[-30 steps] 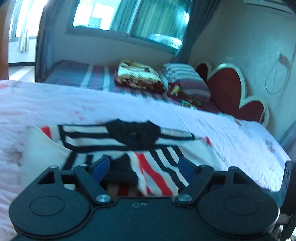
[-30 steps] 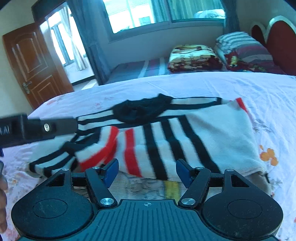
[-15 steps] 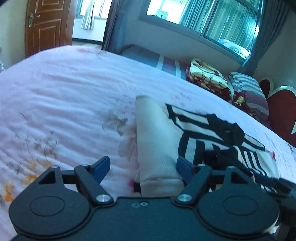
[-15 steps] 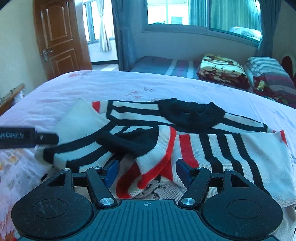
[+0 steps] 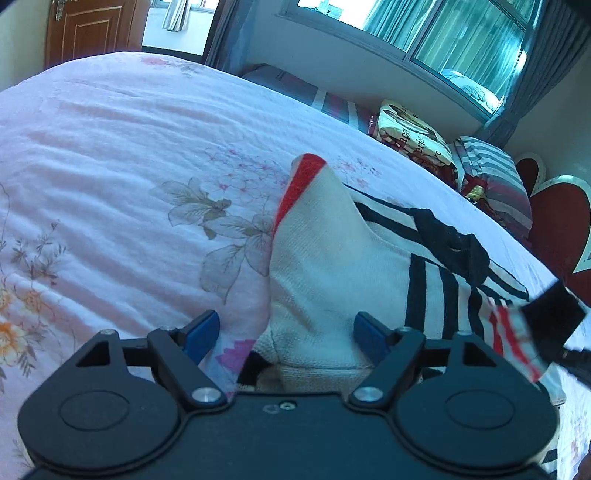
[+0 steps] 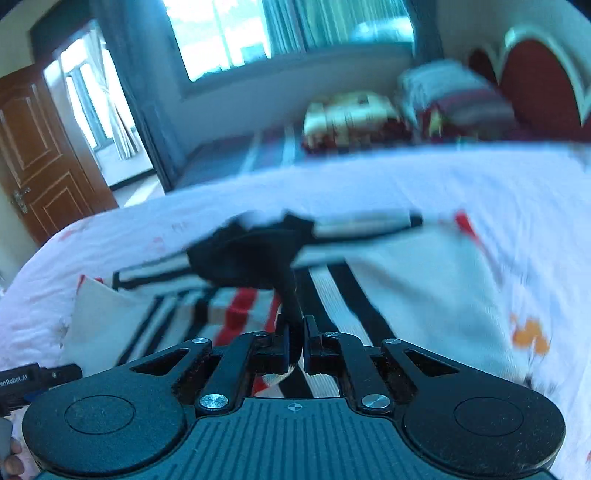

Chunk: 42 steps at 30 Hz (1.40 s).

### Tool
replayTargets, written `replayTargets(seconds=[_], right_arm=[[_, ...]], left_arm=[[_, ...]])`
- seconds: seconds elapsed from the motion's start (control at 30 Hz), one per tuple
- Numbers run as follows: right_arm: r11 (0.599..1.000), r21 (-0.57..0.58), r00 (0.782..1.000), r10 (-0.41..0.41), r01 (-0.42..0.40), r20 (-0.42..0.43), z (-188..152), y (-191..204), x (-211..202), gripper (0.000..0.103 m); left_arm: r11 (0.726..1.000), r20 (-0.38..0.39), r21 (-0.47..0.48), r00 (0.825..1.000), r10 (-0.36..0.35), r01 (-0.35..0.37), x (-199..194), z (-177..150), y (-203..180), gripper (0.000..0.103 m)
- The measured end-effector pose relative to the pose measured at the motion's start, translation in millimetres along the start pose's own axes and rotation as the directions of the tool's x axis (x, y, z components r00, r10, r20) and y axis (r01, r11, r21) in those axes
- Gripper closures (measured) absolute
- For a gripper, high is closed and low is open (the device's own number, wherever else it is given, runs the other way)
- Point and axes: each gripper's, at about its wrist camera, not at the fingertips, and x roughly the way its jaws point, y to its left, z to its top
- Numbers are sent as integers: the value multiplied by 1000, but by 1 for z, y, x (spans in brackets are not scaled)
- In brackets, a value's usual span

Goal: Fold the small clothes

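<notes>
A small white sweater (image 5: 343, 266) with black and red stripes and a black collar lies on the pink floral bedspread (image 5: 110, 177). My left gripper (image 5: 284, 332) is open, its blue pads either side of the sweater's white left corner at the hem. My right gripper (image 6: 295, 339) is shut on the sweater's striped sleeve (image 6: 291, 299), held over the sweater body (image 6: 406, 295). The right gripper also shows at the right edge of the left wrist view (image 5: 554, 314). The right wrist view is blurred.
Folded blankets and a striped pillow (image 5: 491, 177) lie at the bed's far end by a red heart-shaped headboard (image 5: 557, 229). A window (image 6: 240, 33) and a brown door (image 6: 37, 155) are behind. The left gripper's body (image 6: 33, 380) shows at the lower left of the right wrist view.
My right gripper has shut on the striped sleeve and is swinging fast. My left gripper has moved to the sweater's left corner and stays open.
</notes>
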Motion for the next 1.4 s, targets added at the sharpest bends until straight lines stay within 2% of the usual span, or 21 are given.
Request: replayTargets(seconds=[0.07,0.1,0.17,0.2,0.23,0.3,0.37,0.4,0.5,0.63,0.73,0.77,0.8,0.9,0.97,1.0,1.03,1.07,1.1,1.27,1.4], right_arm=[[1000,26,1000,5,-5,-8,2,-10,-1,95],[999,47,1000,19,-19,4,4,-16,-6,88],[999,52,999,-10,8,38,8,-20,-12,52],[998,53,998,-20,17,59,10,-22,-15,24],[999,53,998,-12,8,69,12,-24,-16,22],[999,51,998,-9,7,57,13,-25,-15,23],[999,51,1000,-8,7,28,12,-25,-9,50],[998,59,1000,1,-1,1,9,-27,-4,71],[997,72,1000,12,-10,-18,5,-31,0,73],[1000,28,1000,-6,6,20,3,-25,-9,88],[990,-87,990,-106,114,91,1,-18,-17,88],[983,-98,987,-146,152,64,-1,-22,-12,89],[986,-70,988,-151,152,11,-4,-33,-3,101],[992,2,992,-126,126,16,-3,-50,-12,101],[996,48,996,-81,80,23,3,-56,-18,96],[995,71,997,-67,65,29,7,-59,-21,79],[995,88,998,-59,56,38,10,-61,-22,42],[994,101,997,-53,48,47,13,-63,-22,24],[994,104,997,-46,40,57,18,-61,-21,14],[997,64,999,-54,54,-1,22,-53,2,15],[998,6,998,-61,62,-16,17,-42,16,60]], left_arm=[[999,16,33,1000,15,-15,1,-3,-5,33],[999,25,37,1000,10,-11,1,-4,-4,40],[1000,27,14,999,-22,21,0,-4,0,71],[999,23,-1,999,-34,34,0,-3,3,74],[999,24,-8,999,-38,38,0,-2,4,77],[999,32,-11,999,-45,45,-2,-2,7,82],[999,40,-16,998,-50,51,-3,-3,9,85],[999,44,-17,998,-50,51,-4,-3,10,85],[999,47,2,998,-41,41,-3,-3,7,85],[999,56,40,998,-28,26,-1,-5,3,85],[999,60,43,998,-27,25,-3,-4,1,85],[998,60,53,998,-24,21,-2,-5,1,85],[998,61,61,998,-18,14,-1,-6,0,85],[995,45,99,999,-13,9,-2,-3,-5,83],[996,33,91,999,-14,11,-5,3,-3,70],[997,36,82,999,-12,9,-8,7,-3,65],[997,46,75,999,-9,6,-10,10,-3,48],[998,66,66,998,-3,-1,-12,15,-2,29],[998,83,63,997,1,-7,-12,19,-3,26],[998,48,57,999,3,-6,14,42,-7,38],[999,38,42,999,-2,0,38,53,-8,55]])
